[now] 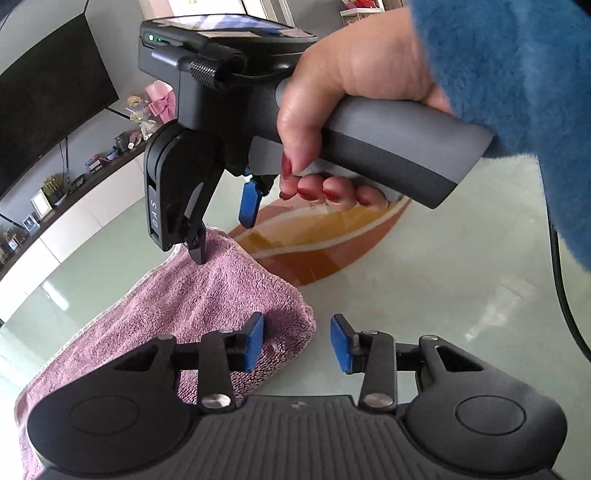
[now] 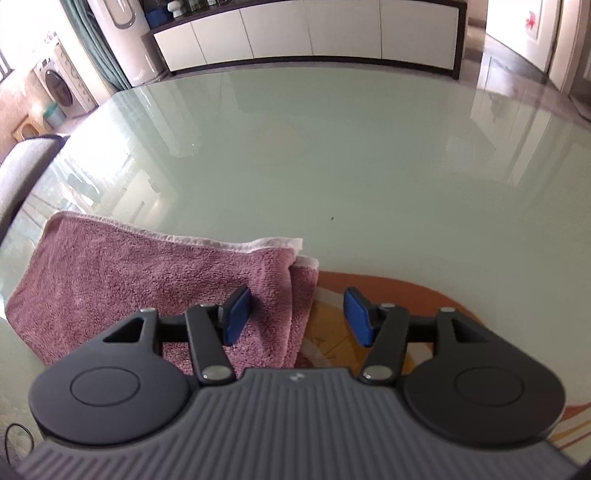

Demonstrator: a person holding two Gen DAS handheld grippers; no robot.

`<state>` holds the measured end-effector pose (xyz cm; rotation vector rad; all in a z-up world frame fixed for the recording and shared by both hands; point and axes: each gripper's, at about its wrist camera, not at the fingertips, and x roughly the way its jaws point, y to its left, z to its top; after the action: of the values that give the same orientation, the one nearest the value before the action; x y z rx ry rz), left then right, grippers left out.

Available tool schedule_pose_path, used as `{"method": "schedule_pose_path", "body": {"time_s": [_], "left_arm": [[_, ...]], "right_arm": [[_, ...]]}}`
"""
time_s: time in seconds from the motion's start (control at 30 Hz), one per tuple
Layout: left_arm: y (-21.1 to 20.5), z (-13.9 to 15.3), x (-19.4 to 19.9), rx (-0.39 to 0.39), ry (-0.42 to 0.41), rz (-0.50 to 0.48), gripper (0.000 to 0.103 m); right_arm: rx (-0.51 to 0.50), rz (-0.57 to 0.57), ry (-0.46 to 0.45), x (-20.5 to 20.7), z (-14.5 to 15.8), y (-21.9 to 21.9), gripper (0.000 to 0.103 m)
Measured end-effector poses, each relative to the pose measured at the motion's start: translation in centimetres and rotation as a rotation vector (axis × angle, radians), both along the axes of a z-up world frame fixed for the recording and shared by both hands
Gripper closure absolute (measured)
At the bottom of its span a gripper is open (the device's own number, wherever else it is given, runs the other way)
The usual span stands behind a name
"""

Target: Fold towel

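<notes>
A folded pink towel [image 1: 192,306] lies flat on the pale green glass table [image 1: 424,295]. My left gripper [image 1: 297,343] is open over the towel's corner, one pad above the cloth, the other above bare glass. A hand in a blue fuzzy sleeve holds my right gripper [image 1: 223,225], which is open, one fingertip [image 1: 197,253] touching the towel's far edge. In the right wrist view the towel [image 2: 147,280] shows stacked layers with white hems. The right gripper [image 2: 298,315] straddles the layered edge with nothing gripped.
An orange and brown pattern [image 1: 317,243] lies under the glass beside the towel. A dark screen [image 1: 48,99] and a low sideboard with small items stand beyond the table. White cabinets [image 2: 306,33], a washing machine [image 2: 59,85] and a grey chair [image 2: 22,173] surround it. A black cable [image 1: 565,295] hangs at the right.
</notes>
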<state>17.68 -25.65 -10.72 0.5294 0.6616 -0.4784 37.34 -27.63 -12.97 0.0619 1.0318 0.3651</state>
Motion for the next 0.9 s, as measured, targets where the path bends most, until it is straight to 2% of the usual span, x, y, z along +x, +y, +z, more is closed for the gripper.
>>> {"method": "schedule_pose_path", "body": {"time_s": [0.13,0.27,0.33,0.6,0.8,0.9], "left_arm": [[0.0,0.0,0.0,0.001,-0.005,0.035,0.074],[0.3,0.4,-0.4,-0.004,-0.001,0.051,0.08],[0.6,0.9,-0.5,-0.031,0.027,0.052,0.084],[1.9,2.5,-1.3,-0.149,0.153,0.048,0.088],[1.7,3.4,-4.1,-0.263,0.274,0.012,0.088],[0.8,3.8,-6.1,-0.279,0.288,-0.028,0.088]], "right_arm": [[0.043,0.0,0.014,0.2,0.1,0.0,0.075],[0.053,-0.006,0.017,0.0,0.4,0.3,0.082],[0.05,-0.01,0.01,-0.1,0.7,0.4,0.088],[-0.013,-0.007,-0.005,-3.0,1.8,-0.8,0.09],[-0.083,-0.026,0.007,-8.2,2.8,-4.2,0.09],[-0.109,-0.048,0.015,-11.0,3.2,-6.1,0.09]]}}
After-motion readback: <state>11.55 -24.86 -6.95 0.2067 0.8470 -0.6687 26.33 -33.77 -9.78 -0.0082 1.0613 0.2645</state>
